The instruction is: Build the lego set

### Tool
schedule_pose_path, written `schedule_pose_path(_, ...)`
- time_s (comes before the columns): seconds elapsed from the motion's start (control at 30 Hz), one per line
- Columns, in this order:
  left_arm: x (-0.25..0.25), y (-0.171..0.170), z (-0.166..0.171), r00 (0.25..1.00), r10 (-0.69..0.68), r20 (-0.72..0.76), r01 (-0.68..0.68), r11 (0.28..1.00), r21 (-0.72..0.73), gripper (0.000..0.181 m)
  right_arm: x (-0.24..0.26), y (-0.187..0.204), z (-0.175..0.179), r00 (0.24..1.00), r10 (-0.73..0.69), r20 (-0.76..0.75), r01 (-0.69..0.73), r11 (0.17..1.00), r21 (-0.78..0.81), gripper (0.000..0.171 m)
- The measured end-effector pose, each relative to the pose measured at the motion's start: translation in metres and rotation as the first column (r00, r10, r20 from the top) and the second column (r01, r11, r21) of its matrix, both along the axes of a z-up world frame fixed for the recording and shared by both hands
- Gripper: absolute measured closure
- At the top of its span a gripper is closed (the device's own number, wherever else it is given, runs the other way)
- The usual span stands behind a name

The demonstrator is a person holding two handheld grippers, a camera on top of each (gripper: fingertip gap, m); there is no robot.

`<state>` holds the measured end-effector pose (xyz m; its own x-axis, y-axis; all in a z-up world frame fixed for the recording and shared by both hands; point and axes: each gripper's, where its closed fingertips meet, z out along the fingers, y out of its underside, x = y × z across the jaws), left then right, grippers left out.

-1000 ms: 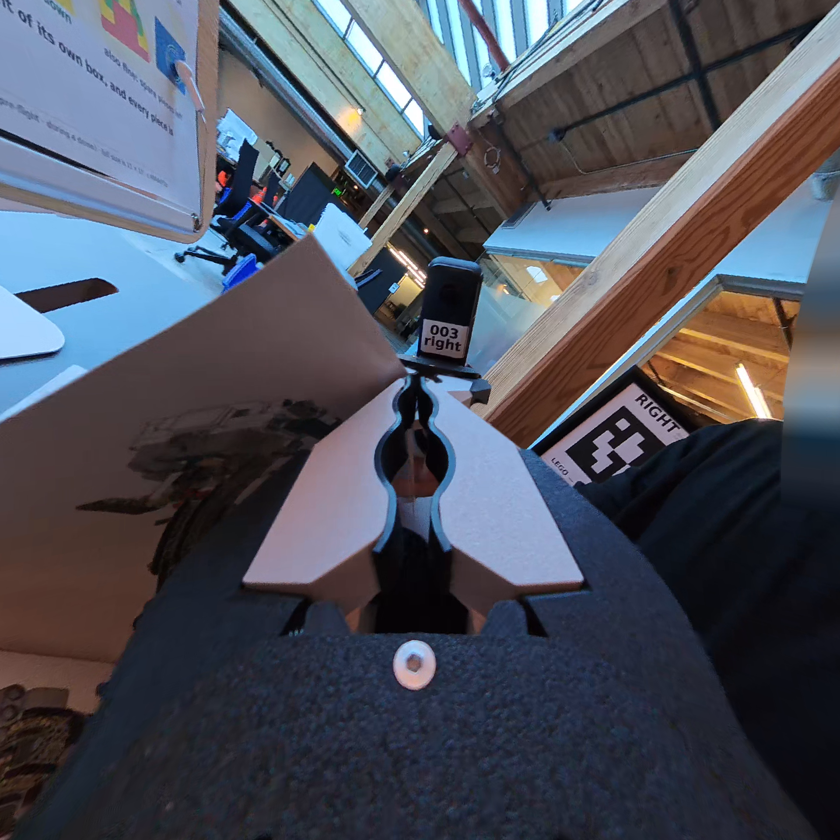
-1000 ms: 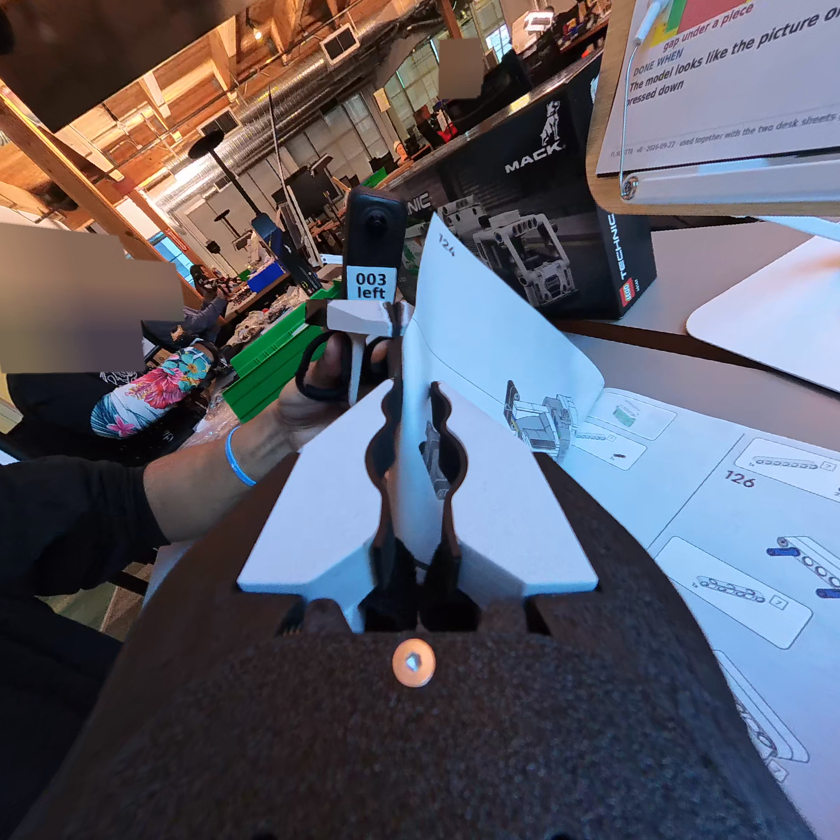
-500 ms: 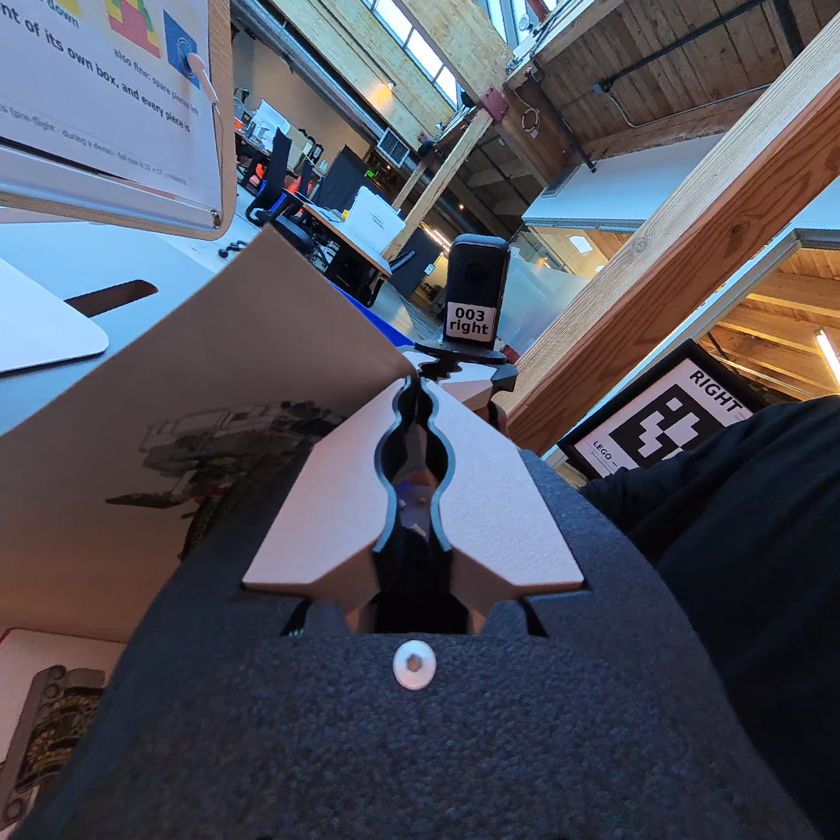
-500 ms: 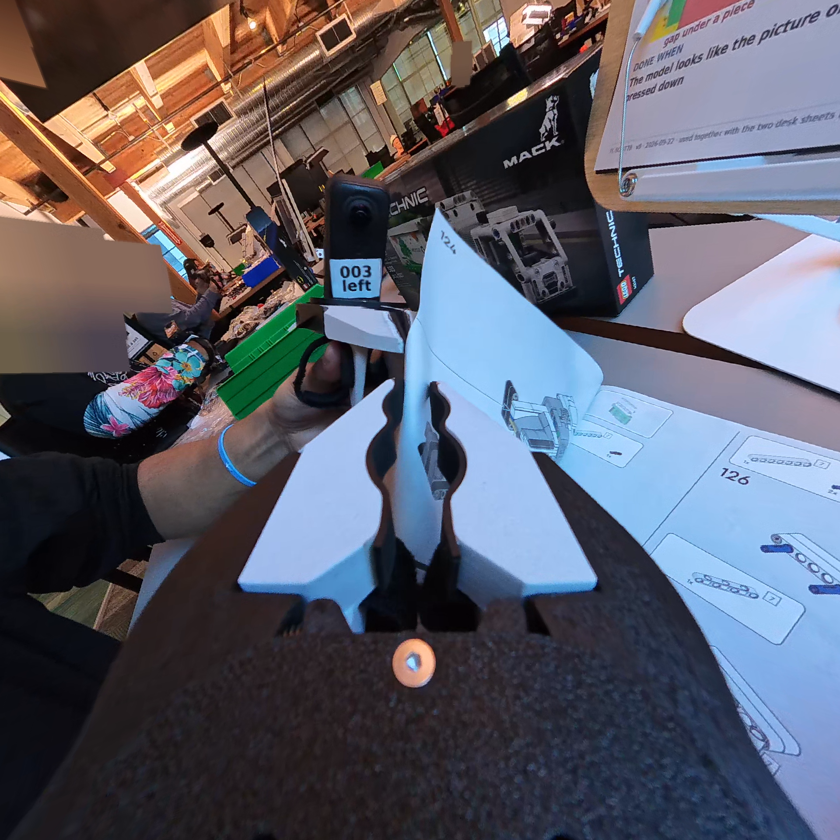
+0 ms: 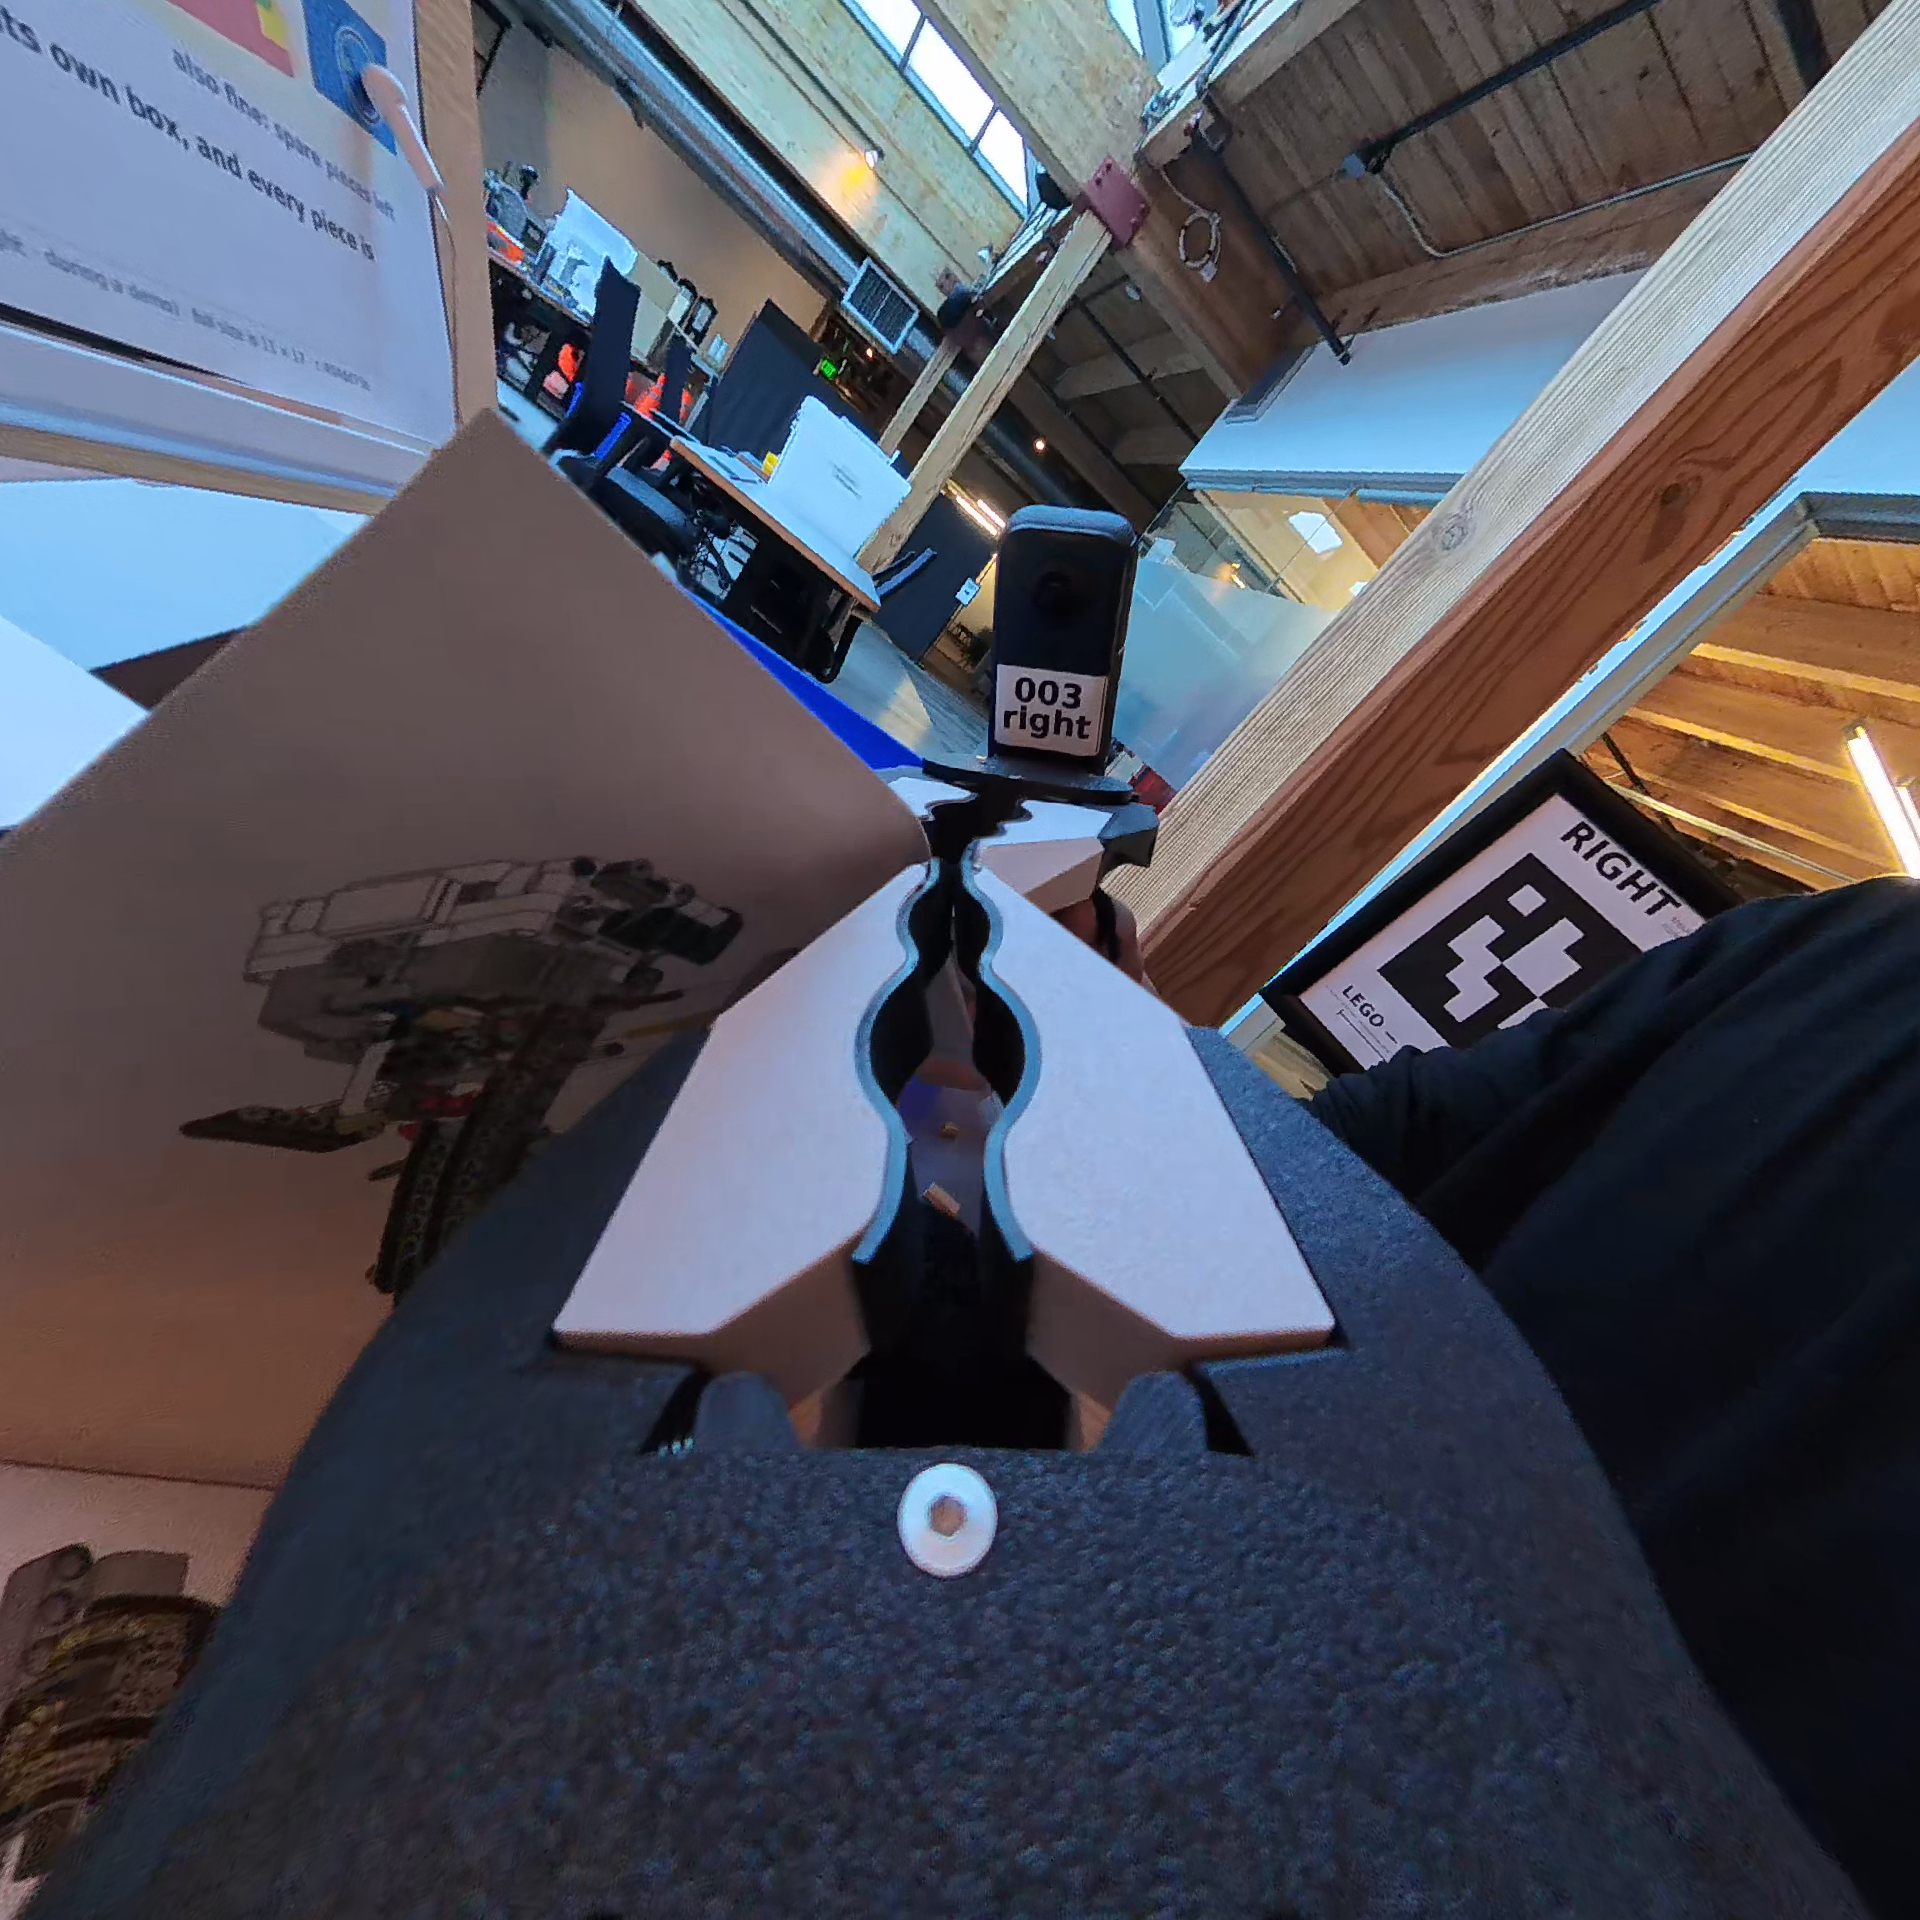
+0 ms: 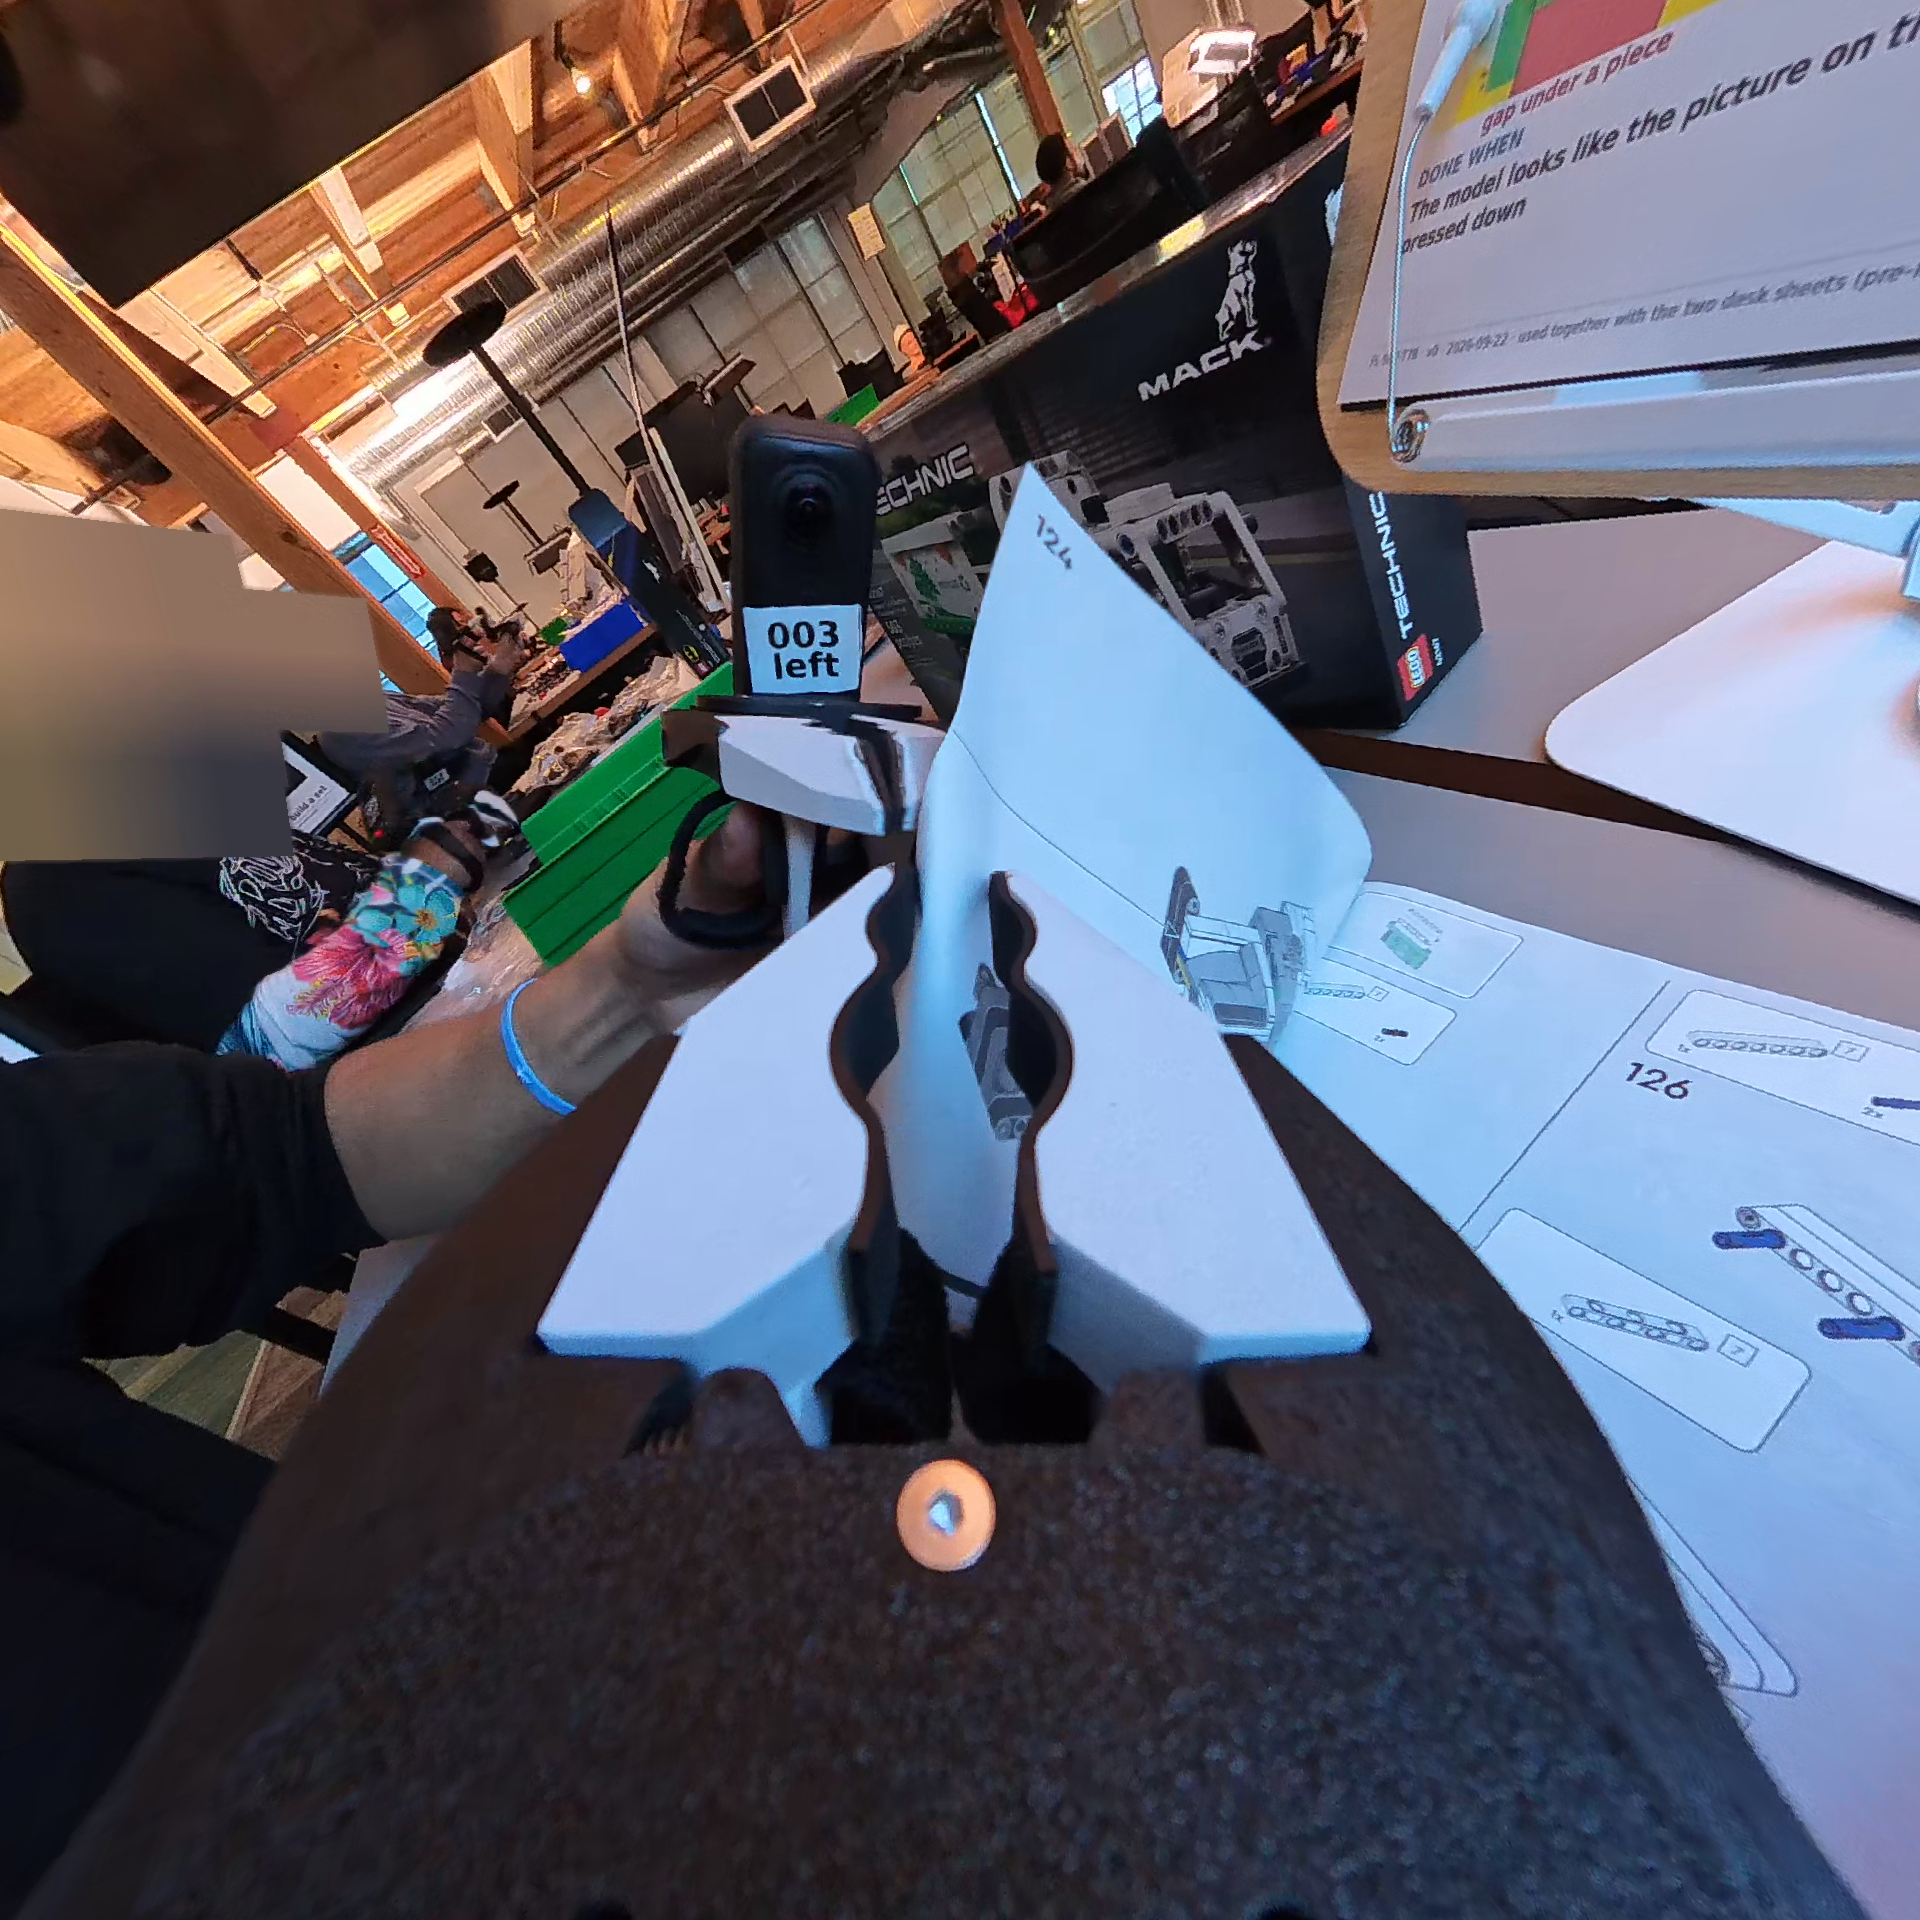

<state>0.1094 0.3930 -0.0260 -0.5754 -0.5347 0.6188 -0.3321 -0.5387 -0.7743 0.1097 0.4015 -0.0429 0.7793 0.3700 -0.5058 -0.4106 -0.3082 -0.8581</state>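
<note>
daylit through skylights, warm ceiling lamps, strong fisheye bending at edges, mostly sharp

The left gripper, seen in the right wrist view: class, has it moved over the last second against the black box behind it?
Yes. The left gripper has drifted left and slightly up against the black box, whose printed truck now shows more.

Instruction booklet [image 6: 1621,1164] lies open on the worktop [image 6: 1558,831], white pages printed with step diagrams. One page [image 6: 1101,769] is lifted upright and curled, its lower edge pinched between gripper fingers [image 6: 1174,1174]; its reverse [image 5: 416,831] shows a truck model drawing. Black set box [image 6: 1247,499] stands behind.
</note>
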Motion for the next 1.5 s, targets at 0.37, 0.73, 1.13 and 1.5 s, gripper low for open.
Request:
schedule_pose_path(0.37, 0.0021, 0.0049, -0.0035, 0.999, 0.036, -0.027, -0.036, 0.999, 0.012, 0.174, -0.0023, 0.0000, -0.0004, 1.000, 0.004, 0.009, -0.004, 1.000, -0.001, 0.159)
schedule_pose_path(0.73, 0.0003, 0.0046, -0.0005, 0.999, 0.049, 0.001, -0.049, 0.999, 0.022, 0.181, -0.0046, 0.0007, -0.0012, 1.000, 0.010, 0.012, -0.010, 1.000, -0.002, 0.159)
schedule_pose_path(1.13, 0.0002, 0.0041, -0.0018, 0.999, 0.042, -0.005, -0.042, 0.999, 0.008, 0.181, -0.0063, 0.0008, -0.0018, 1.000, 0.017, 0.014, -0.017, 1.000, -0.006, 0.159)
schedule_pose_path(1.5, -0.0017, 0.0023, 0.0020, 1.000, 0.015, 0.008, -0.015, 1.000, -0.014, 0.181, -0.0045, -0.0040, 0.0047, 1.000, 0.027, 0.000, -0.027, 0.999, 0.018, 0.154)
